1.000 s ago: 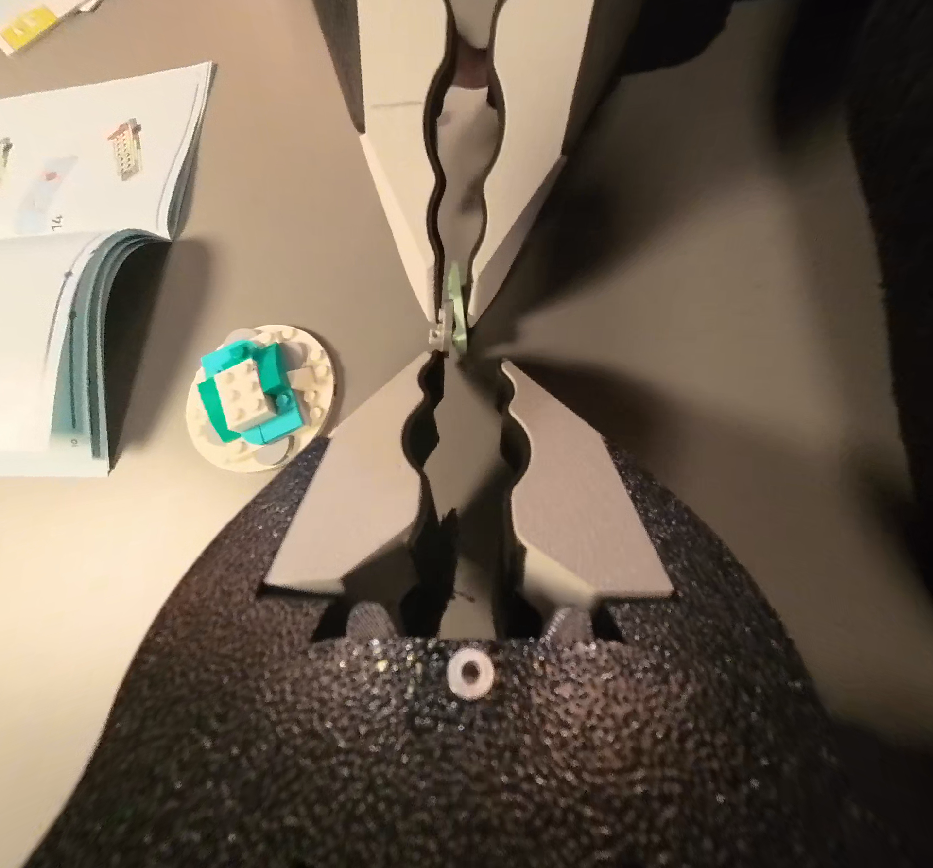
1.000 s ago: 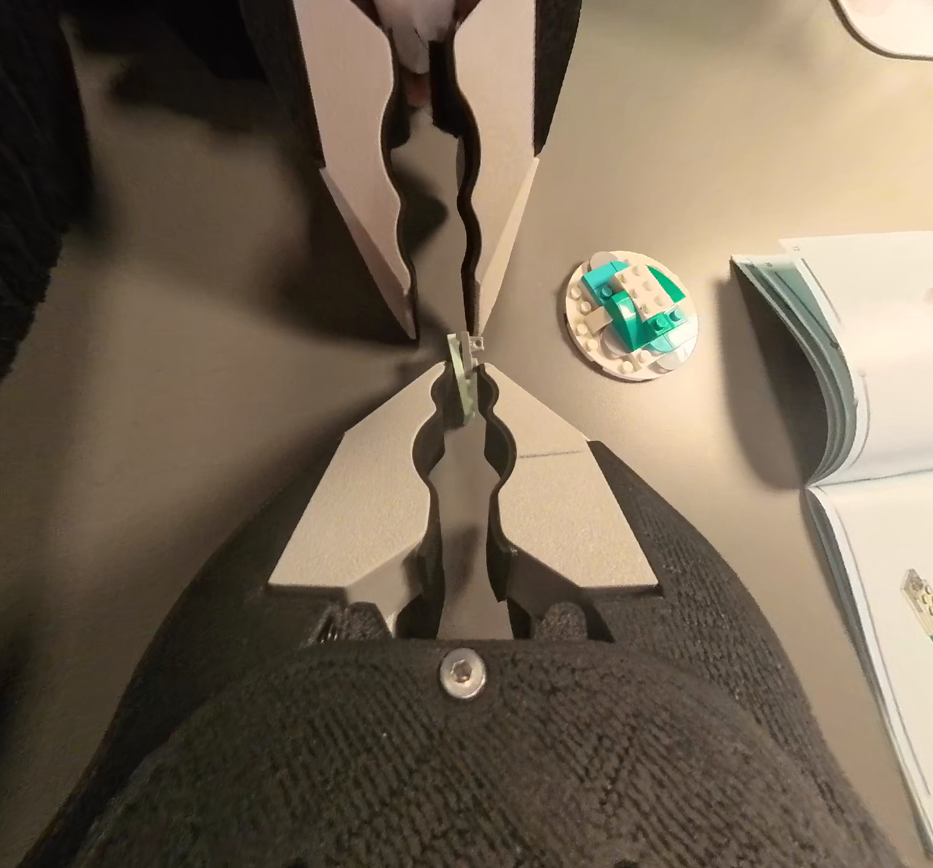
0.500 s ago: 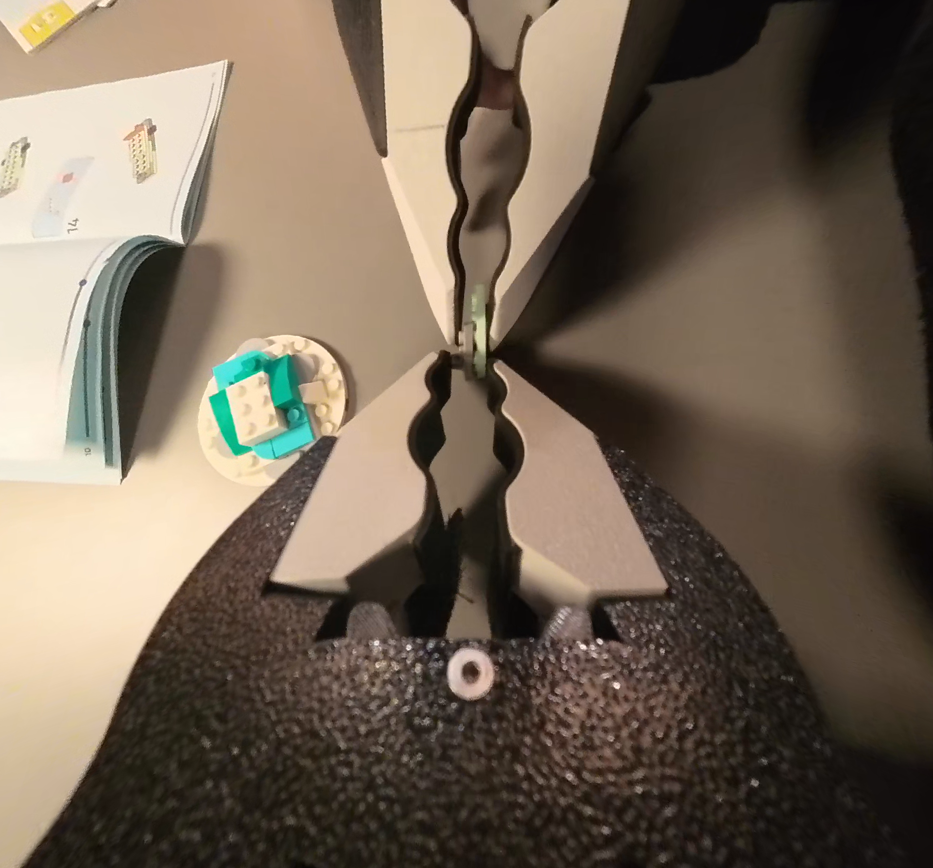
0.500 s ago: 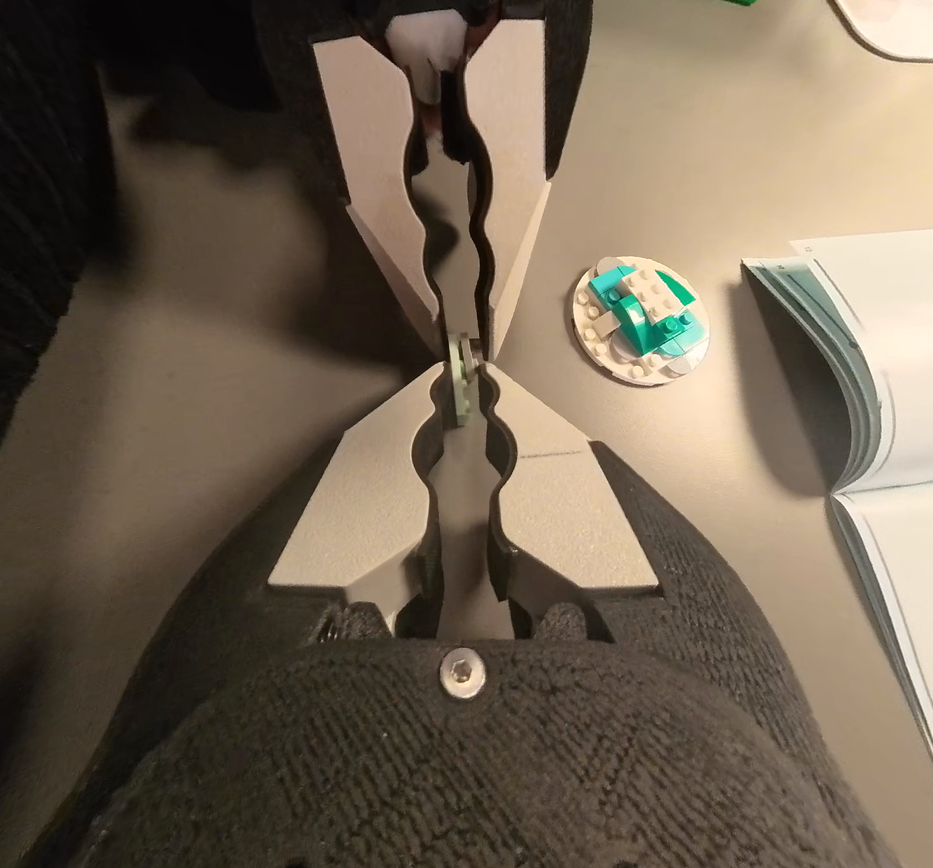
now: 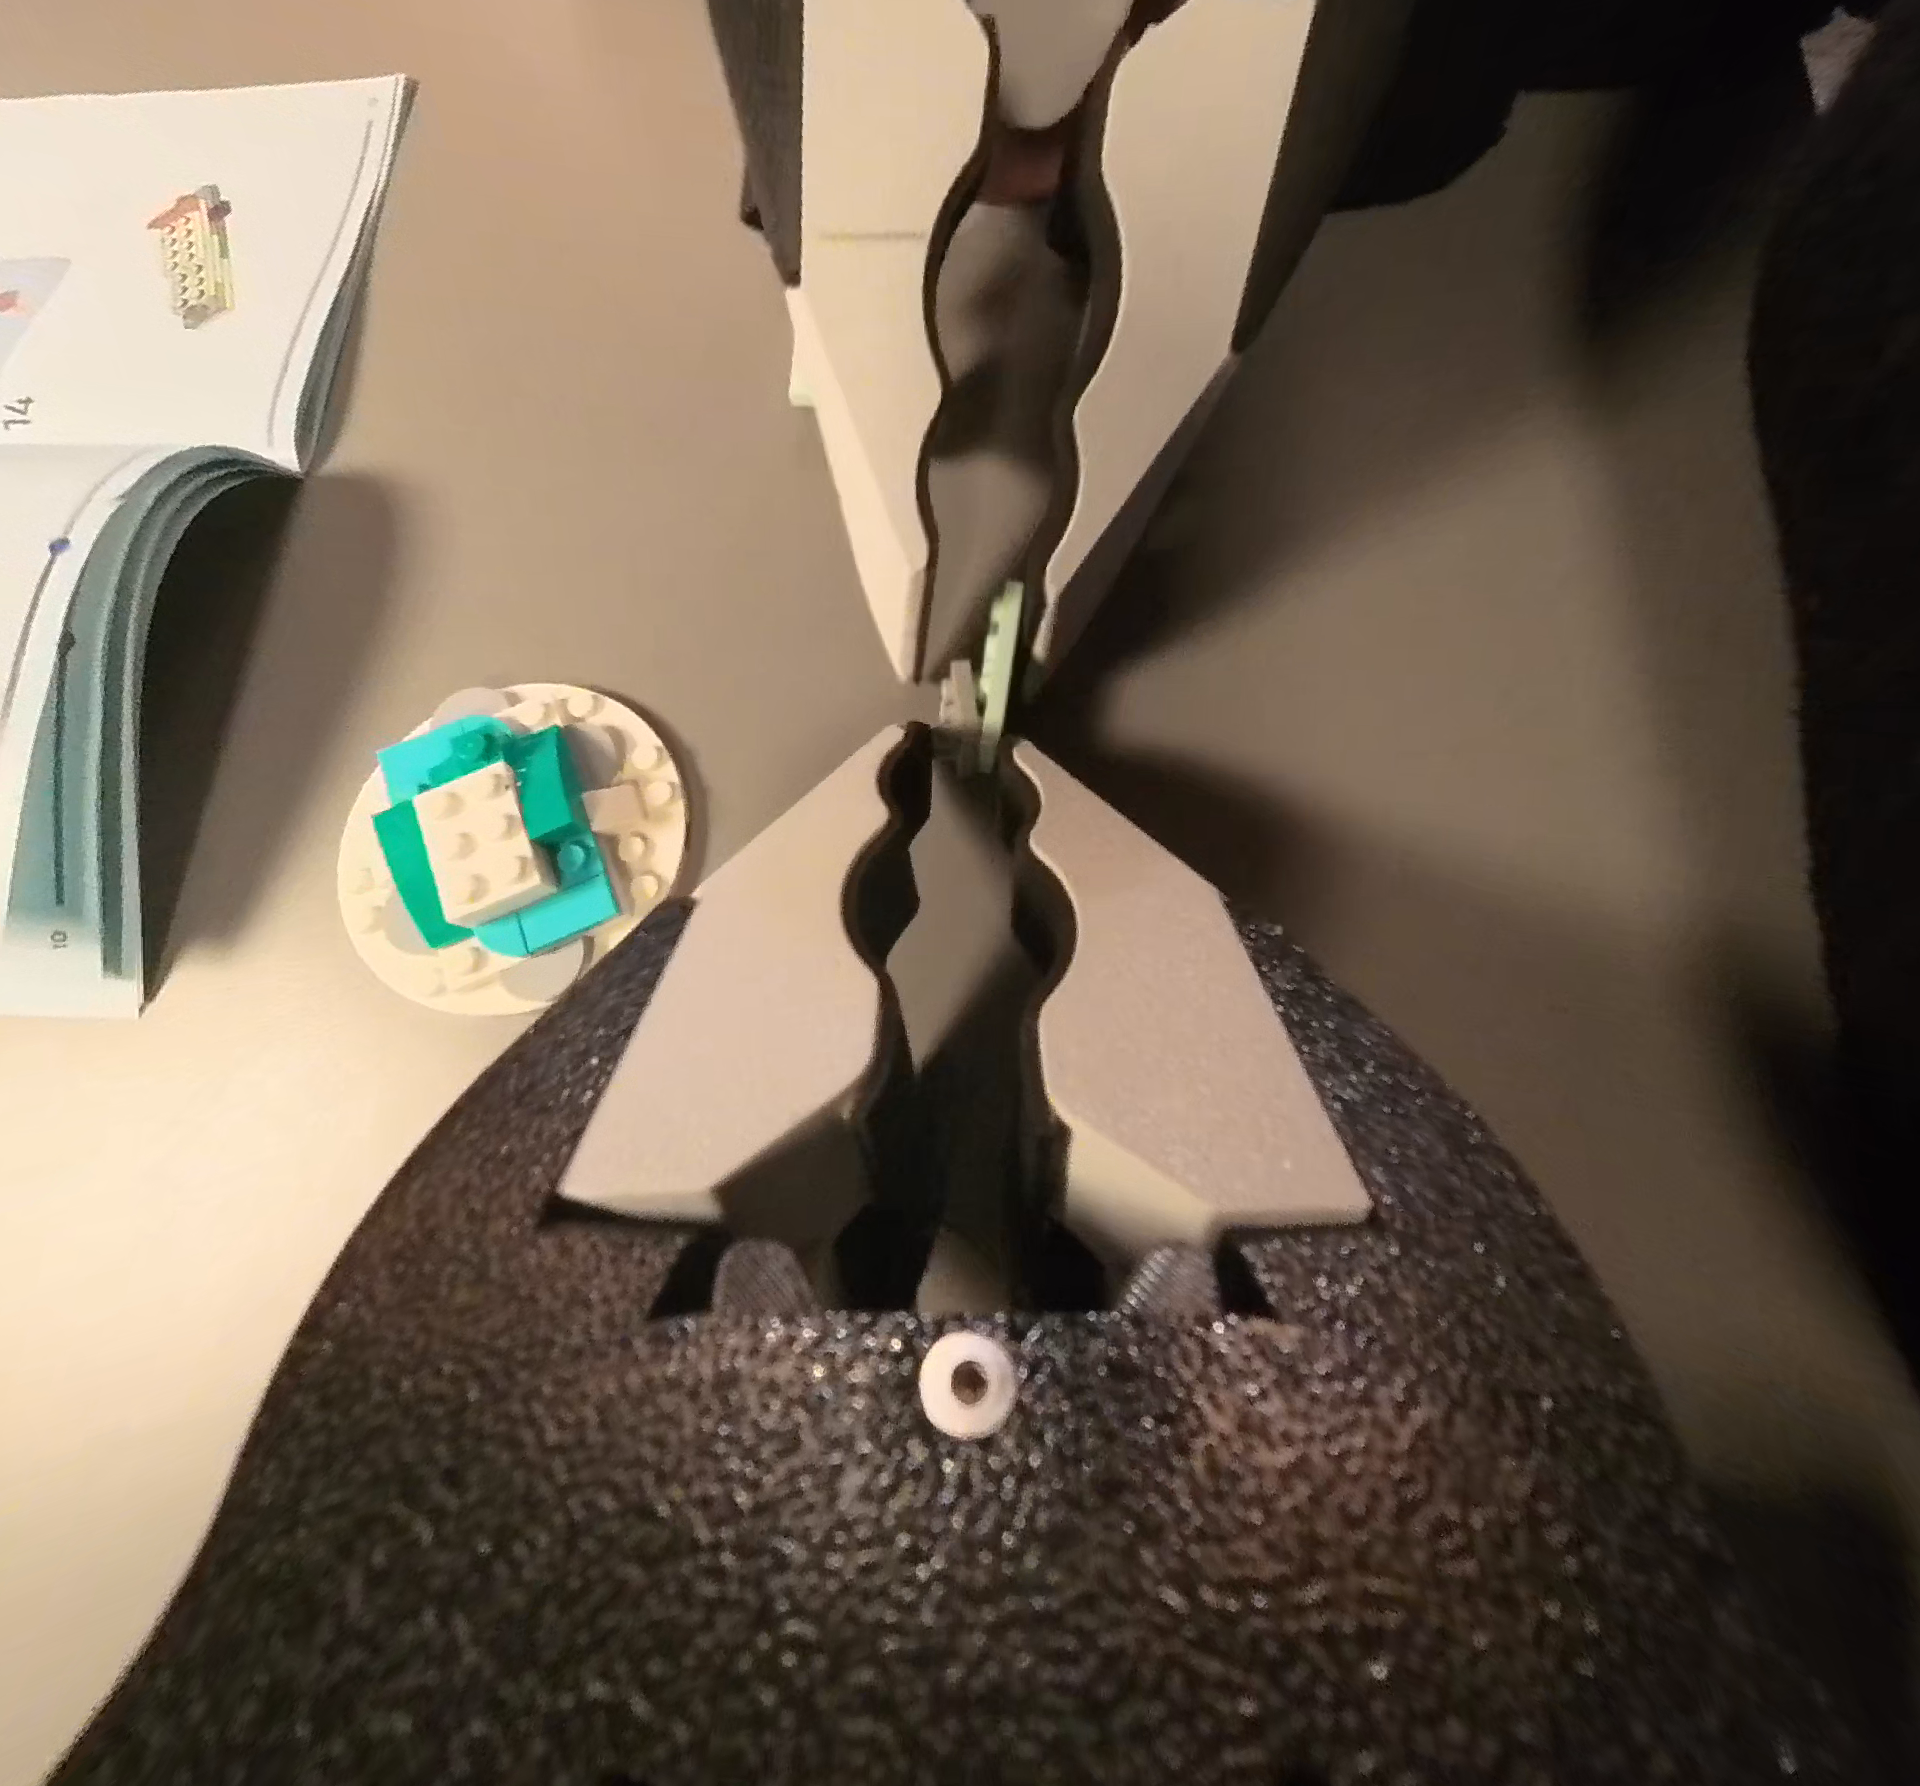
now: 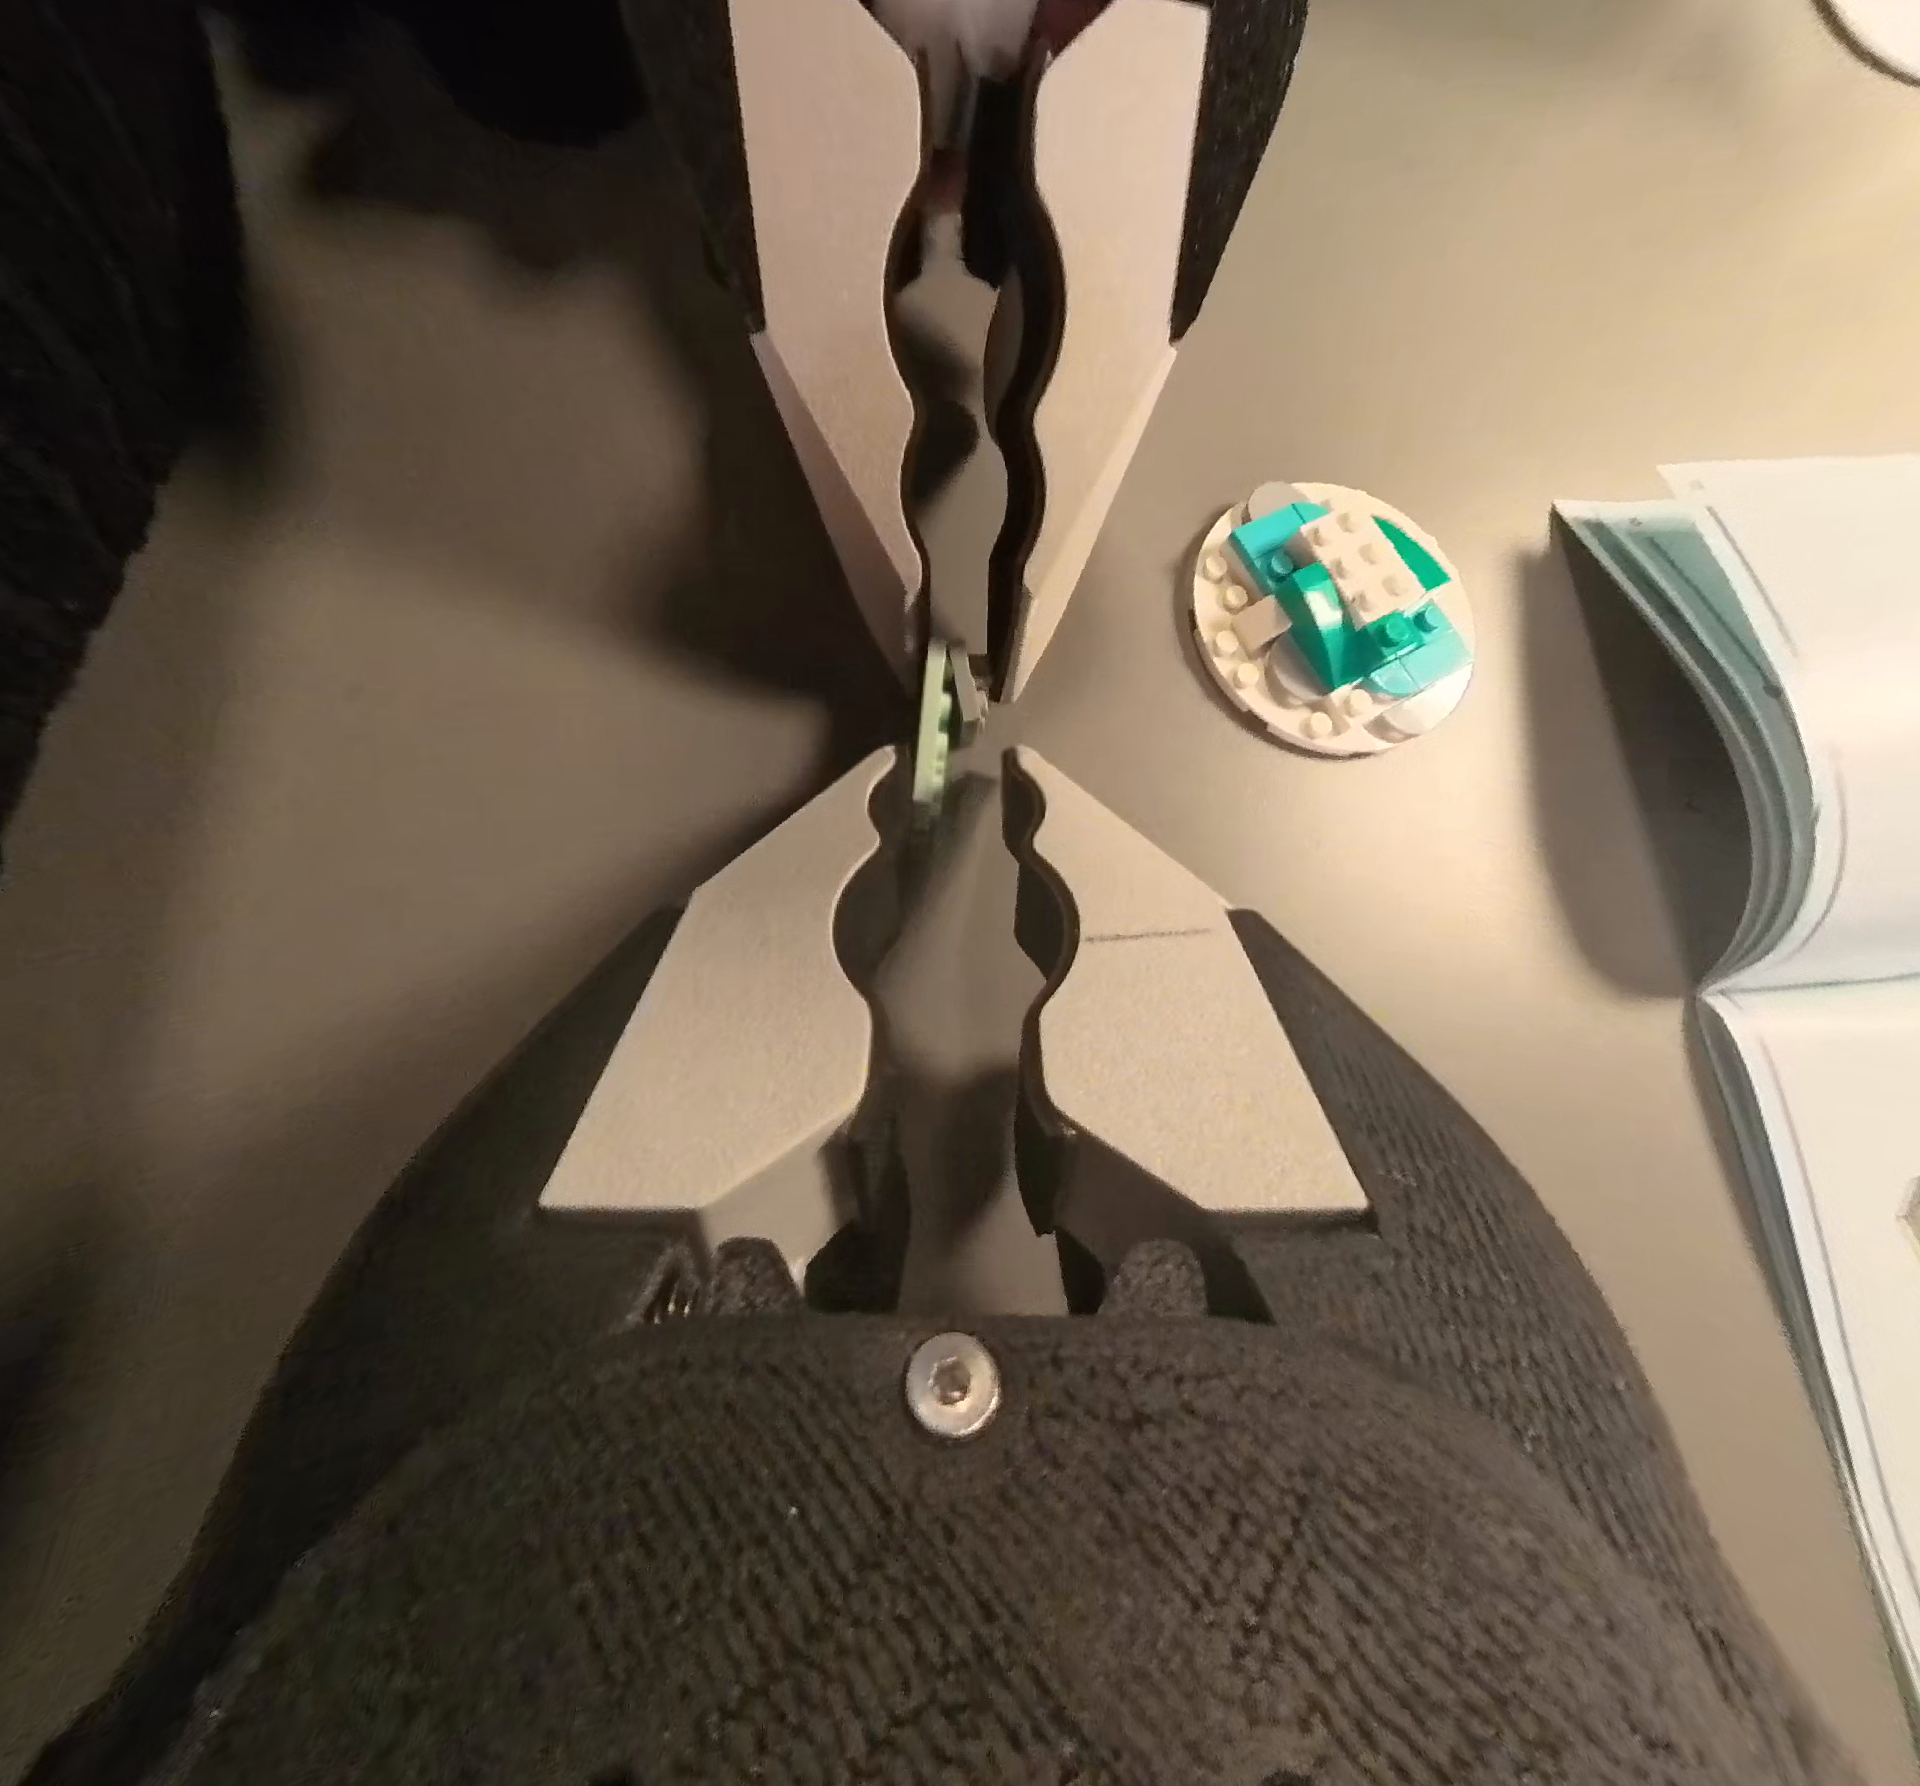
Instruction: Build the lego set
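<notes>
- Progress: partial build (image 5: 509, 832) sits on the table (image 5: 1351, 697), round white base with teal and white bricks stacked on it. Judging by the thick open manual (image 5: 156, 531), most steps remain.
- In hand: pale green plate (image 6: 932, 734) with a small grey piece (image 6: 971, 692) against its face, held in mid-air between both tools, off the table.
- Left hand-held gripper (image 5: 961, 734): narrow, tips pinching the grey piece and the plate's edge.
- Right hand-held gripper (image 6: 951, 770): narrow gap, green plate between its fingers.
- Orientation: plate edge-on, long axis 12-to-6 in both wrist views, studs facing the grey piece.
- Build at 9 o'clock of the tips in left view, 2 o'clock in right view.
</notes>
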The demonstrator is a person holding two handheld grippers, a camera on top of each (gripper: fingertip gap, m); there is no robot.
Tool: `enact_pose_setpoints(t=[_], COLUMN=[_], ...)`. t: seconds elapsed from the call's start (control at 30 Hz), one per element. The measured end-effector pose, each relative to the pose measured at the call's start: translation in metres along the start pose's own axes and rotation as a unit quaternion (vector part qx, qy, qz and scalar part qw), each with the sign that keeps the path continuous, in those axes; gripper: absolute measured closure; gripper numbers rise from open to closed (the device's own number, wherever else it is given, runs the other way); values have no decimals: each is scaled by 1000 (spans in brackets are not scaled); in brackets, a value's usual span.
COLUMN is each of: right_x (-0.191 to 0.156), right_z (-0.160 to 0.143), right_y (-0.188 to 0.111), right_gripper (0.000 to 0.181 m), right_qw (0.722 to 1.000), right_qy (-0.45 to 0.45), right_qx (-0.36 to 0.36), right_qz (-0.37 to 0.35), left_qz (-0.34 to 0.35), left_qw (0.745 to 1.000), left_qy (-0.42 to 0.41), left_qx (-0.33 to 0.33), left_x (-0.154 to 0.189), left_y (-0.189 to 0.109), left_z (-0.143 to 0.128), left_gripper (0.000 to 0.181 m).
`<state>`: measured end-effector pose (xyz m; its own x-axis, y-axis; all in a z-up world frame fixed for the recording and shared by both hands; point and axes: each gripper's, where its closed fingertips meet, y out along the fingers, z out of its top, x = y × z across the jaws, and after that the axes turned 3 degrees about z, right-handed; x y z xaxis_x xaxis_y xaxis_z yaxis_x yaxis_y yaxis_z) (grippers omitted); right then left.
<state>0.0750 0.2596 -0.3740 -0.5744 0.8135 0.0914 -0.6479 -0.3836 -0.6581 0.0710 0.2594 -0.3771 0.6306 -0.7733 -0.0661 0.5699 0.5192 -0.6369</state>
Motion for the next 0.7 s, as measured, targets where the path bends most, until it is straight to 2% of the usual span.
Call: enact_pose_setpoints(t=[0.1,0.3,0.5,0.7], right_x=[-3,-2,-2,0], right_z=[-4,-3,-2,-2], right_y=[-3,-2,-1,-1], right_gripper=[178,178,178,178], right_qw=[1000,1000,1000,1000], right_qy=[-3,-5,-9,-14], right_qx=[-1,0,-1,-2], right_qz=[2,4,9,13], left_qz=[-5,-18,-16,-22], left_qw=[1000,1000,999,999], left_qy=[-6,-20,-28,-24], left_qx=[1,3,10,11], left_x=[0,2,1,2], left_y=[0,0,-4,-4], left_z=[0,0,-2,-2], left_gripper=[170,167,155,155])
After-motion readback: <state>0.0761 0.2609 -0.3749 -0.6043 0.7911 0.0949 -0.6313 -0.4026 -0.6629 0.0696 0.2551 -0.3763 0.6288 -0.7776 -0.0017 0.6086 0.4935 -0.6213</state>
